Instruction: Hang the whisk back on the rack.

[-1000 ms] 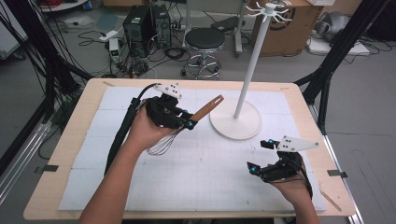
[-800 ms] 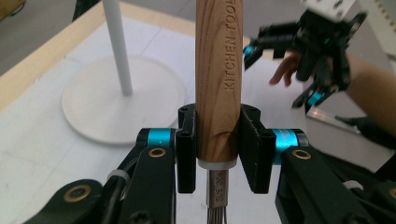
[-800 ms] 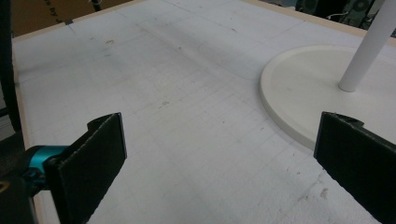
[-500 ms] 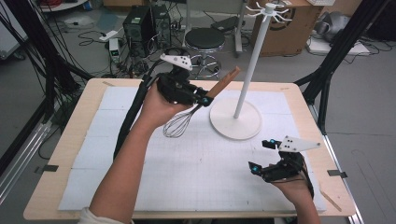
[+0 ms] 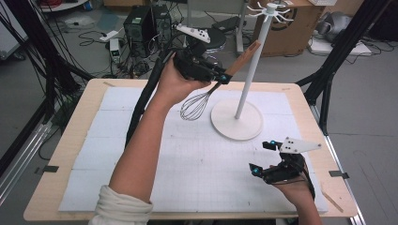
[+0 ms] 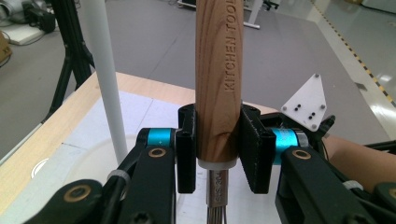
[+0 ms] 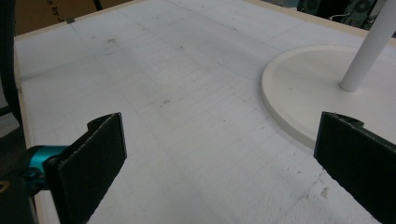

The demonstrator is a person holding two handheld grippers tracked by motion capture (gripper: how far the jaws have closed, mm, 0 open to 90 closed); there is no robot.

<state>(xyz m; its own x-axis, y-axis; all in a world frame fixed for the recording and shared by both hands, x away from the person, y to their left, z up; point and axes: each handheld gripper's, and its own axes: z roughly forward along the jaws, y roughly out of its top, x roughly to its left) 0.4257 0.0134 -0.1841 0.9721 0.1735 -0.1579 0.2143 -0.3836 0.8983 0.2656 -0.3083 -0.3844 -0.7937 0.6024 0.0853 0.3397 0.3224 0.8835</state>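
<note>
A whisk with a wooden handle [image 5: 244,55] and wire head [image 5: 195,107] is lifted above the table, handle slanting up toward the white stand's pole [image 5: 251,65]. My left gripper [image 5: 221,77] is shut on the whisk just above its metal neck; in the left gripper view the handle [image 6: 218,79] stands clamped between both black pads [image 6: 187,147]. The stand has a round white base [image 5: 236,119] and hooks on top [image 5: 272,10]. My right gripper [image 5: 261,157] rests low near the table's front right, open, nothing between its pads [image 7: 91,161]; the stand base [image 7: 317,93] lies ahead of it.
A white gridded mat [image 5: 187,154] covers the wooden table [image 5: 61,154]. Behind the table stand a stool [image 5: 213,42], a computer case [image 5: 141,23] and cables on the floor. Black tripod legs [image 5: 328,70] rise at the right.
My left gripper has lifted the whisk higher and carried it back and right, closer to the stand's pole. The right gripper has stayed in place.
</note>
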